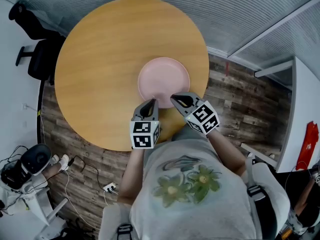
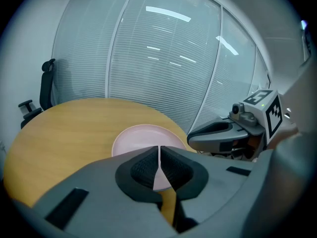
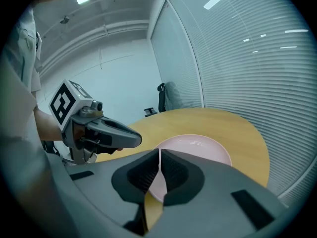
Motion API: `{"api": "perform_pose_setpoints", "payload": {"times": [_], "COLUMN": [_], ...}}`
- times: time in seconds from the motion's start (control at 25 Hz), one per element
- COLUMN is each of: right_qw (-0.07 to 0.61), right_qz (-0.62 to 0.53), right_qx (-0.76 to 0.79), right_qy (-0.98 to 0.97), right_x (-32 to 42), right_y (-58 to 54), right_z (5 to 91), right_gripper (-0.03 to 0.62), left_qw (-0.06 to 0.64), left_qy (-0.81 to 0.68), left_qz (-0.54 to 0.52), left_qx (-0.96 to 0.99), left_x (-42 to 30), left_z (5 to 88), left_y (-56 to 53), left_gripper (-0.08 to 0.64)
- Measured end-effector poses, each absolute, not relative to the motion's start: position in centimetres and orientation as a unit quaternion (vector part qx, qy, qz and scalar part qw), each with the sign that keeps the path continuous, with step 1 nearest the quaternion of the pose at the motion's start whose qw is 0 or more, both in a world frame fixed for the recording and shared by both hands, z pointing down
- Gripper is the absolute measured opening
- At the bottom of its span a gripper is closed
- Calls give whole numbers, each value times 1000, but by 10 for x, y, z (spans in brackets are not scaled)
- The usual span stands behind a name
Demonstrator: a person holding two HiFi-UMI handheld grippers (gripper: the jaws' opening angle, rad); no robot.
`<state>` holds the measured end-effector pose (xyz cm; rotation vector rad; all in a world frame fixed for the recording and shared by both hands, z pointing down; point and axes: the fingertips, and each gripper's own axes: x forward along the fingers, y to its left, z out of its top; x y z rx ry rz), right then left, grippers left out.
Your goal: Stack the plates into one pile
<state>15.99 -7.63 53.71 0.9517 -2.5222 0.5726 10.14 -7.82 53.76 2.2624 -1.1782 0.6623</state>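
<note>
My left tongs (image 1: 150,105) and right tongs (image 1: 177,99) closed, empty | pink plate (image 1: 164,78) on worktop (image 1: 97,59) | best I lift clear without nudging it

- We saw one pale pink plate (image 1: 164,79), round, with a shallow well and a low raised rim.
- It lay flat and right way up on the round wooden worktop (image 1: 100,59).
- In the head view it sat to the right of the worktop's middle and toward the near edge, with its whole outline on the wood.
- Its surface showed plain, even pink, slightly lighter along the rim.
- From the low side views its rim stood only a little above the wood, and we could not tell whether it was a single plate or several nested together.
</note>
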Motion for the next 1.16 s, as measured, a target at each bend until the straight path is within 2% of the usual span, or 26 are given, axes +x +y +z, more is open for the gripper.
{"api": "perform_pose_setpoints", "payload": {"times": [0.88,1.16], "right_qw": [220,222], "right_qz": [175,177], "right_qx": [322,321], "right_qy": [-904,-903], "right_x": [167,168], "right_y": [-30,-24], "right_z": [535,539], "right_gripper": [46,46], "left_qw": [229,241], "left_qy": [-408,-404], "left_qz": [262,264], "left_qx": [844,842], "left_x": [123,126], "left_z": [539,538], "left_y": [-35,-27], "left_gripper": [31,31]}}
